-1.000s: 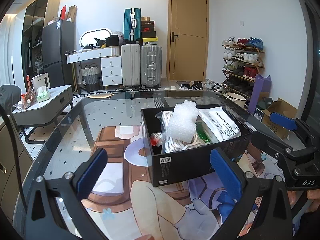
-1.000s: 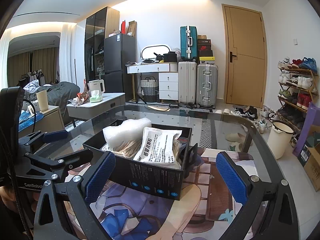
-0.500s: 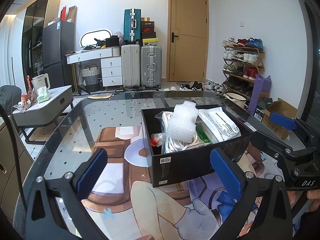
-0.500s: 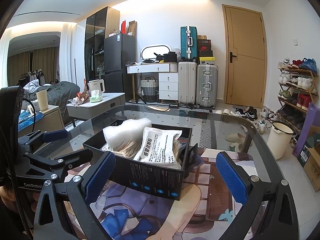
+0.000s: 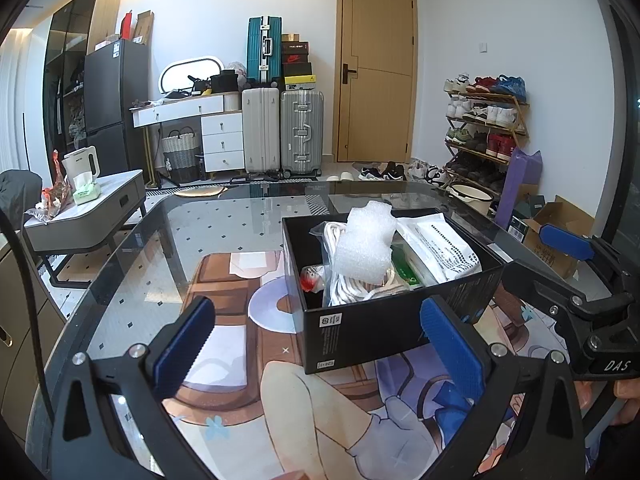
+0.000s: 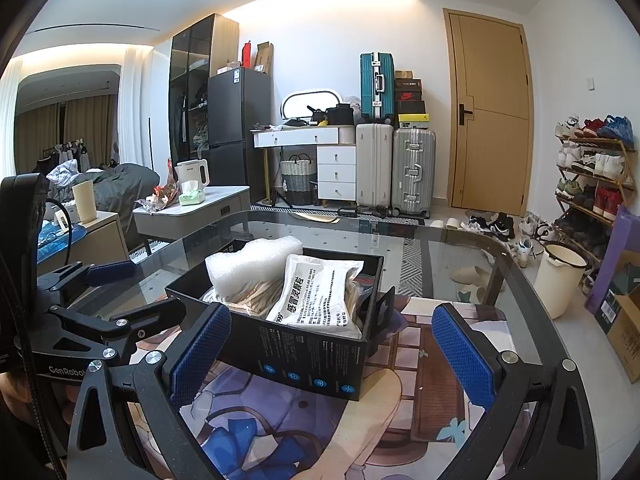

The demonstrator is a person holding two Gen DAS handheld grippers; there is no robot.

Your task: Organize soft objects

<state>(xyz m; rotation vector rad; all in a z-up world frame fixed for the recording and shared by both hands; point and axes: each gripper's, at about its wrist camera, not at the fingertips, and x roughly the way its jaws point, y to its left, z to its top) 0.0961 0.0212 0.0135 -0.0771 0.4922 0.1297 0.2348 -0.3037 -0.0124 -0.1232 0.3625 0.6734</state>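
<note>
1. Left wrist view: the left hand-held gripper (image 5: 320,344) hangs released just short of the black box (image 5: 394,322), both blue pads wide apart and grasping nothing.
2. Nothing has shifted over the last second; box, contents and both tools sit exactly as before, so this looks like a pause.
3. The right hand-held gripper (image 6: 332,354) is likewise spread and empty, facing the box from the other side.
4. The soft things already lie inside the box on the tabletop (image 5: 224,224): a foam wrap (image 5: 366,242), a white pouch (image 6: 318,294) and bagged white cord (image 5: 340,280).
5. No loose soft item shows on the printed mat (image 5: 240,352), so I judge the sorting nearly or fully done.
</note>
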